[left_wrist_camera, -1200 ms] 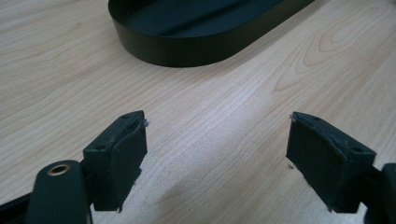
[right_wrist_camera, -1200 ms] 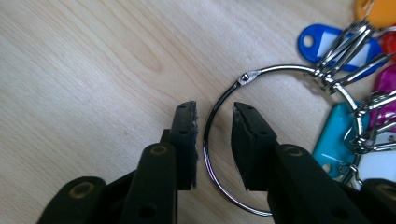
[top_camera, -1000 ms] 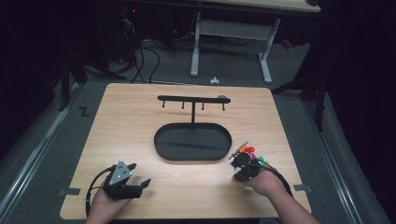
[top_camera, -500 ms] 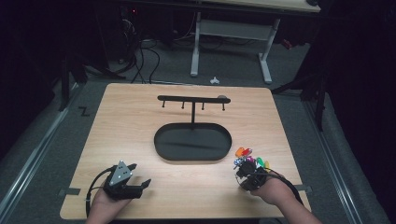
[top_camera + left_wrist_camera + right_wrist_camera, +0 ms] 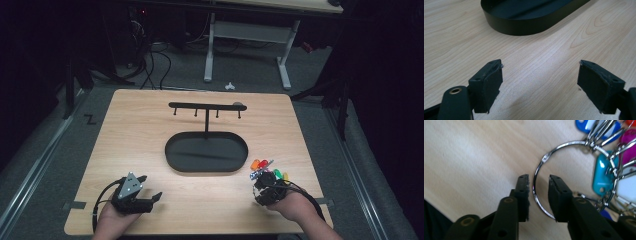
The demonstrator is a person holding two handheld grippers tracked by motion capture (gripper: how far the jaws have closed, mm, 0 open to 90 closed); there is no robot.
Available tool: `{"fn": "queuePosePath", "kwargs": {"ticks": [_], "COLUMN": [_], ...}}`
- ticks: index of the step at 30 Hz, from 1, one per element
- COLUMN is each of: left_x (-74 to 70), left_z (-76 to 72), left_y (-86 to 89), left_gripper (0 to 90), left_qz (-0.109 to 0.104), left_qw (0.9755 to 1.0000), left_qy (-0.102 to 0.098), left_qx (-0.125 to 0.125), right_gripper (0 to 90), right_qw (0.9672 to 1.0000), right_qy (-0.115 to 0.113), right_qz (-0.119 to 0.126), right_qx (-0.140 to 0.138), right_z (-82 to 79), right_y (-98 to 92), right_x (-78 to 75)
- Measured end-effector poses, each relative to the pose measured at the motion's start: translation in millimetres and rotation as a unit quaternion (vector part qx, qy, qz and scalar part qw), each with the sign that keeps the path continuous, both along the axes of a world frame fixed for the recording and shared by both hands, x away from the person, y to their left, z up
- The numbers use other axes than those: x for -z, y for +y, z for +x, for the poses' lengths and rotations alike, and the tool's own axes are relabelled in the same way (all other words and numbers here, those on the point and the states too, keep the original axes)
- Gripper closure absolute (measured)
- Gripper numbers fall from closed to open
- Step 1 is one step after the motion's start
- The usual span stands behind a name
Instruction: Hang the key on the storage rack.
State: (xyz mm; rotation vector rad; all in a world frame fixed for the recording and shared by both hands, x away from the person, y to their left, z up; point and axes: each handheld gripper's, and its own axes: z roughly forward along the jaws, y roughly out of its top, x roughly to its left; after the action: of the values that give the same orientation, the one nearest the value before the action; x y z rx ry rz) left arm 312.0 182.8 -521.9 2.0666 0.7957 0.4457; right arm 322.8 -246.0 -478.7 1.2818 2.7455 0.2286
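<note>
A metal key ring with several coloured tags lies on the wooden table, right of the black stand's oval tray. My right gripper points down over it. In the right gripper view its jaws have just been opening. The ring's wire runs between the pads, which do not press on it. My left gripper rests at the front left, open and empty, facing the tray wall.
The stand's crossbar with several small hooks rises from the tray at the table's middle. A teal tag and a blue one lie beside the ring. Bare wood lies between my two grippers.
My right hand has drawn slightly back toward the front edge, and the tags lie a little nearer. The left gripper has not moved.
</note>
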Motion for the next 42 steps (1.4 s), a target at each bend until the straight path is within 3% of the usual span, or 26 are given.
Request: {"fn": "queuePosePath", "kwargs": {"ticks": [2,4,13,20,26,29,35,39,42], "left_x": [-0.1,-0.2,-0.8,-1.6,-1.6,-1.6,-1.6,-1.1,-1.2], "left_z": [0.1,0.0,-0.1,0.1,0.0,0.0,0.2,0.0,0.0], "left_y": [0.5,0.8,1.6,1.3,1.6,1.7,1.1,0.1,-0.2], "left_gripper": [20.7,20.8,20.8,20.8,20.8,20.8,20.8,20.8,20.8], "left_qz": [0.0,-0.002,-0.003,-0.001,-0.002,-0.002,0.0,-0.001,-0.001], "left_qw": [1.0,1.0,1.0,1.0,1.0,1.0,1.0,1.0,1.0], "left_qy": [-0.001,-0.001,-0.001,-0.002,-0.004,-0.004,-0.002,-0.003,-0.003], "left_qx": [-0.001,-0.001,-0.001,0.001,0.001,0.0,0.002,0.002,0.003], "right_gripper": [62.1,60.2,60.3,66.8,84.1,84.6,83.1,77.0,72.2], "right_qw": [0.9998,0.9997,0.9984,0.9979,0.9973,0.9966,0.9952,0.995,0.9948], "right_qy": [0.001,0.002,0.028,0.049,0.063,0.055,0.054,0.056,0.081], "right_qz": [0.006,0.007,-0.011,-0.029,-0.04,-0.058,-0.074,-0.076,-0.059], "right_qx": [0.021,0.023,0.049,0.029,-0.001,-0.023,-0.033,-0.03,-0.019], "right_z": [5.0,9.0,24.6,35.7,37.0,34.4,31.9,33.7,37.6], "right_y": [5.0,8.1,14.9,16.0,19.8,22.4,23.2,22.4,20.2], "right_x": [1.9,4.0,8.9,9.3,8.9,8.9,8.9,8.8,9.1]}}
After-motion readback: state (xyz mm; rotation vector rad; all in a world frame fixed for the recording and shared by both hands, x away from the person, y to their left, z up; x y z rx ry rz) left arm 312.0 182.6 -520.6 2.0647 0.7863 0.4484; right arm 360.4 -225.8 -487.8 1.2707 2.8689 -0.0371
